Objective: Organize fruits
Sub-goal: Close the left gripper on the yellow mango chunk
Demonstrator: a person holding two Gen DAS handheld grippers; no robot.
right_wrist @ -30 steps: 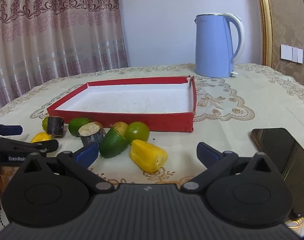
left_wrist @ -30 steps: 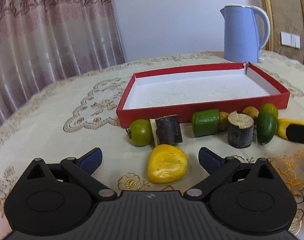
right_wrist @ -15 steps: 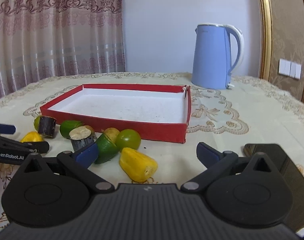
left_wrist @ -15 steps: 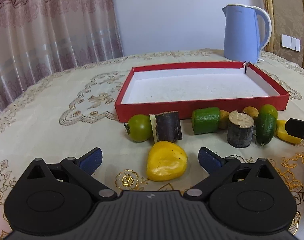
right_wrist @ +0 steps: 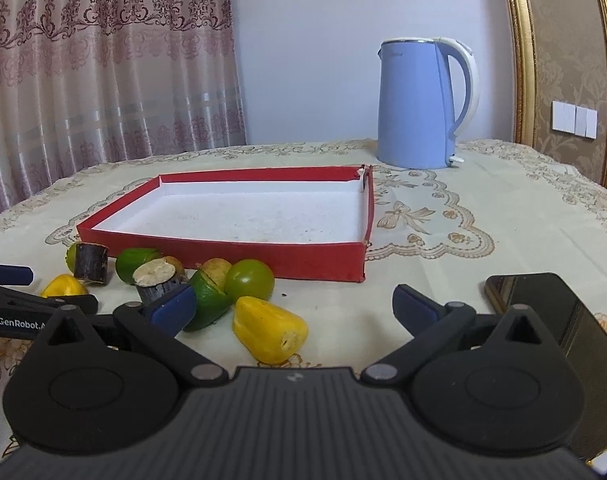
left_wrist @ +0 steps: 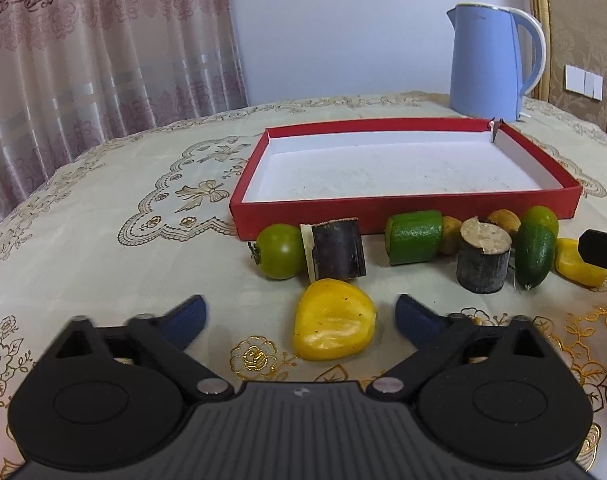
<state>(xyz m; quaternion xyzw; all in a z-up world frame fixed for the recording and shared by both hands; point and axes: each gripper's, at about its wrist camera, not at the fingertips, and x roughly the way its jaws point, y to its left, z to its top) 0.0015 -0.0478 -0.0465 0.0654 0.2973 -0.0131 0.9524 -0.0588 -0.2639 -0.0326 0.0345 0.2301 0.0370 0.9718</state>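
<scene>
Fruit lies strung along the near wall of an empty red tray (left_wrist: 403, 210) on an embroidered tablecloth (left_wrist: 103, 220), none of it yet inside. In the left wrist view, the left gripper (left_wrist: 299, 314) sits low at the bottom of the frame, its blue-tipped fingers (left_wrist: 185, 316) spread wide to either side of a yellow fruit (left_wrist: 333, 326) at lower centre, apparently lined up to take it first because it lies clear of the row. Behind it, across the middle of the frame, run a green tomato (left_wrist: 279, 250), a dark cane piece (left_wrist: 337, 248), a green cut fruit (left_wrist: 415, 236) and an upright cane stub (left_wrist: 483, 256). In the right wrist view, the right gripper (right_wrist: 293, 310) is likewise parted and holds nothing, with a second yellow fruit (right_wrist: 269, 328) just ahead of it at lower centre. A dark phone (right_wrist: 543, 312) rests at lower right, and a blue kettle (right_wrist: 423, 102) stands beyond the tray at upper right, well clear of the work.
</scene>
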